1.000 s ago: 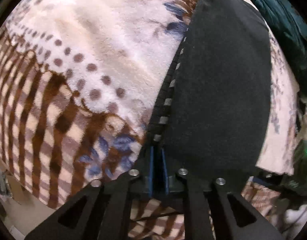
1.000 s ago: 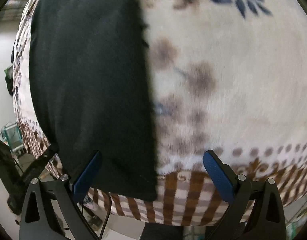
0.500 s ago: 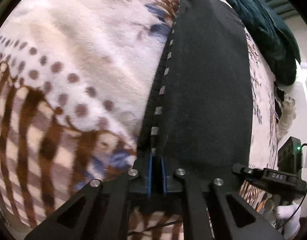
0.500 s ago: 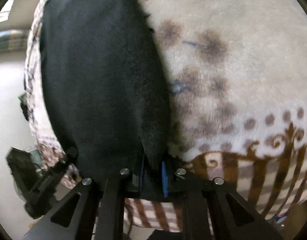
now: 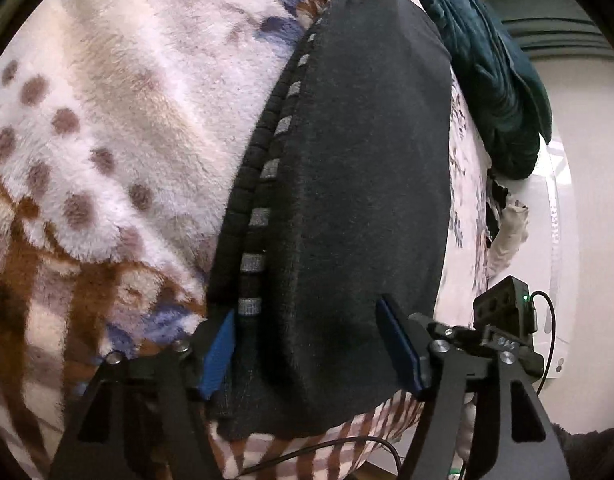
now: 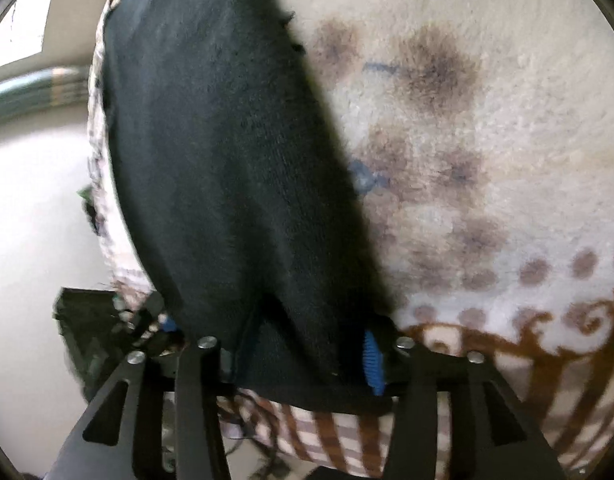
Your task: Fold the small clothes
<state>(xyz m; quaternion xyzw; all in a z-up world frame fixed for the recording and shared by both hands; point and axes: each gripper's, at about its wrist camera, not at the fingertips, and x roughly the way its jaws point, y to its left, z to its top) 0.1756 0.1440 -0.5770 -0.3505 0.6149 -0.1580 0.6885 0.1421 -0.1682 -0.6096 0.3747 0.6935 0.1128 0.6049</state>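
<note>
A plush patterned blanket (image 5: 139, 112) carries the black knit garment (image 5: 367, 180). Your left hand-held gripper (image 5: 311, 344) is spreading, pads clear of it. Your right hand-held gripper (image 6: 307, 354) is opening too, straddling its hem.

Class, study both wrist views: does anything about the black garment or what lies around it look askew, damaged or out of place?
Nothing looks damaged. The black garment lies flat on the patterned blanket. By the right gripper, whose jaws are opening, its near edge is rucked into a small raised fold. A dark teal cloth sits bunched at the far end.

left gripper (image 5: 311, 350) opening, astride black garment (image 5: 359, 184) hem | fleece blanket (image 5: 119, 120) beneath | teal cloth (image 5: 495, 80) beyond
</note>
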